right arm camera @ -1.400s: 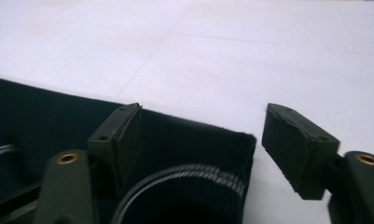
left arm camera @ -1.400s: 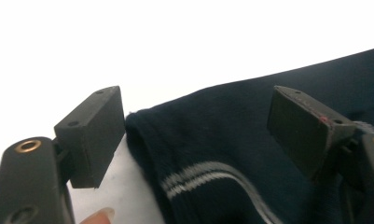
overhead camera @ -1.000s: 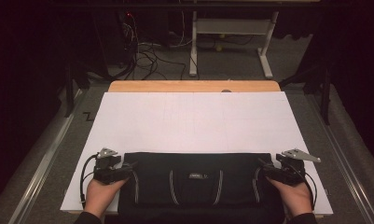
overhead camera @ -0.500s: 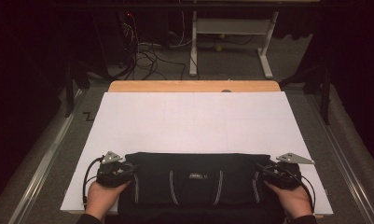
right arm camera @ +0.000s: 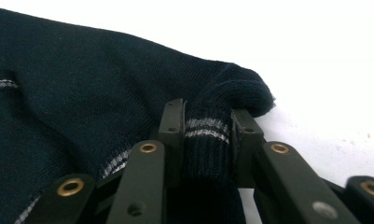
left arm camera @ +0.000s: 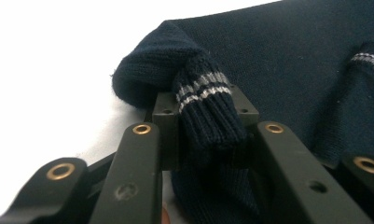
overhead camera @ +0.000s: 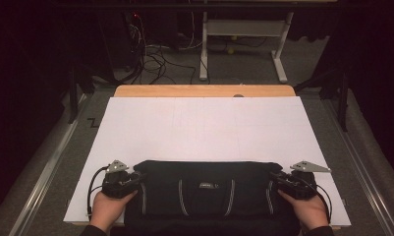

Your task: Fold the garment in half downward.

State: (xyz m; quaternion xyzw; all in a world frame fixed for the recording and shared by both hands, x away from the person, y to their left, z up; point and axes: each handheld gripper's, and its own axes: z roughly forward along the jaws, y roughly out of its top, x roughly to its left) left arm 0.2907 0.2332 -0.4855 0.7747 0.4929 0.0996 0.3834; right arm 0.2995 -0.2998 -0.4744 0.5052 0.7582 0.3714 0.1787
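A folded dark navy sweater (overhead camera: 209, 196) lies at the 6 o'clock edge of the white-covered worktop (overhead camera: 204, 128). The left hand-held gripper (overhead camera: 130, 179) pinches the striped cuff (left arm camera: 205, 109) at 9 o'clock of the garment; the right hand-held gripper (overhead camera: 279, 181) clamps the other cuff (right arm camera: 208, 135) at 3 o'clock. Each bite takes only ribbed knit, so an uneven pull could probably slip one cuff free and skew the fold.

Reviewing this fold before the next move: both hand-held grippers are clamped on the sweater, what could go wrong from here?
1. The left hand-held gripper pinches only the striped cuff of the navy sweater; the knit may slip out.
2. The right hand-held gripper grips a similar bunched edge; uneven pulling could skew the fold.
3. The sweater overhangs the near edge of the white sheet; it might slide off.
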